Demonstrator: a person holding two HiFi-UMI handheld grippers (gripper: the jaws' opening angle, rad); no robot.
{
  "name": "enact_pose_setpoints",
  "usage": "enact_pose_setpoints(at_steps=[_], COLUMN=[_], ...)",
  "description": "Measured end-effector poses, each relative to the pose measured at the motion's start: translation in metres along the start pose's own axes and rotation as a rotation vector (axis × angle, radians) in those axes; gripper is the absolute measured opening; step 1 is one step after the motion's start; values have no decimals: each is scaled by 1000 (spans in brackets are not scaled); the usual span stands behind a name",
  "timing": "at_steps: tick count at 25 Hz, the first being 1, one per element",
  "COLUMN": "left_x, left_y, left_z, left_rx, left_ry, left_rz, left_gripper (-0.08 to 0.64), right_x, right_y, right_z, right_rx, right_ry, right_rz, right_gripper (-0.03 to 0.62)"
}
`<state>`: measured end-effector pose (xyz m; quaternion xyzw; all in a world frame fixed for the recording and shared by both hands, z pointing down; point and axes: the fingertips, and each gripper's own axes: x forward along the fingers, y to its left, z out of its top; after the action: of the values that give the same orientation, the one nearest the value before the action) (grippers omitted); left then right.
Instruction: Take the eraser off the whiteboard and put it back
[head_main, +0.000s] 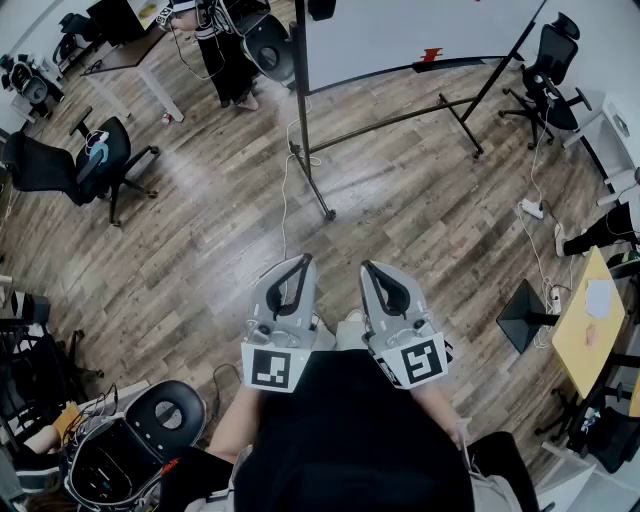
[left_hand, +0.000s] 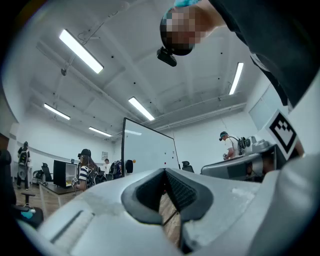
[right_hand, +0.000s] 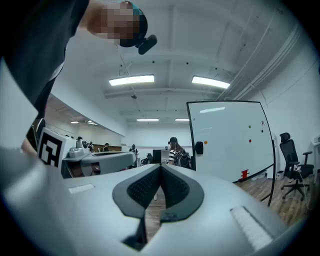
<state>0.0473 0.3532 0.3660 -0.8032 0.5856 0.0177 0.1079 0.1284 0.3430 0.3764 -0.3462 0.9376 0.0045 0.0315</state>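
Observation:
A white whiteboard (head_main: 400, 30) on a black wheeled stand stands some way ahead of me across the wood floor. A small black eraser (right_hand: 199, 147) sticks to the board near its left edge; the left gripper view shows the eraser (left_hand: 129, 165) too, and the head view shows it (head_main: 321, 8) at the top edge. Both grippers are held side by side close to my body, far from the board. My left gripper (head_main: 305, 262) is shut with nothing in it, jaws meeting at the tip. My right gripper (head_main: 368, 268) is likewise shut and holds nothing.
A red object (right_hand: 243, 174) rests on the board's tray, and small coloured magnets dot the board. The stand's legs (head_main: 326, 212) and a cable trail over the floor. Office chairs (head_main: 95, 160) stand left and far right. People (head_main: 225, 50) stand beyond the board; a yellow desk (head_main: 590, 320) stands at right.

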Motion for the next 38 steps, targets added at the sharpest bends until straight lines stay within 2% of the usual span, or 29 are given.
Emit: enact_pose_setpoints(at_steps=[5,17,25,31,38], left_x=[3,32,47,63,85], left_y=[-4,-30,-45,-53,-50], left_z=[-6,-4,-8,-10,-18], left_rx=[-32,-1,4,-18,-3], left_ry=[15,32,30,12,24], left_rz=[10,3,33,70,42], left_gripper=[2,2,2,2,2], right_x=[1,-4,-17,-25,-11], right_y=[-8,-39,-67,-89,-105], right_z=[-2,-2,-3,-11,-15], right_rx=[7,25,57,45,44], right_ry=[6,1,-36,-6,4], right_rz=[-8,12,21,24,16], right_gripper=[0,0,2,2,2])
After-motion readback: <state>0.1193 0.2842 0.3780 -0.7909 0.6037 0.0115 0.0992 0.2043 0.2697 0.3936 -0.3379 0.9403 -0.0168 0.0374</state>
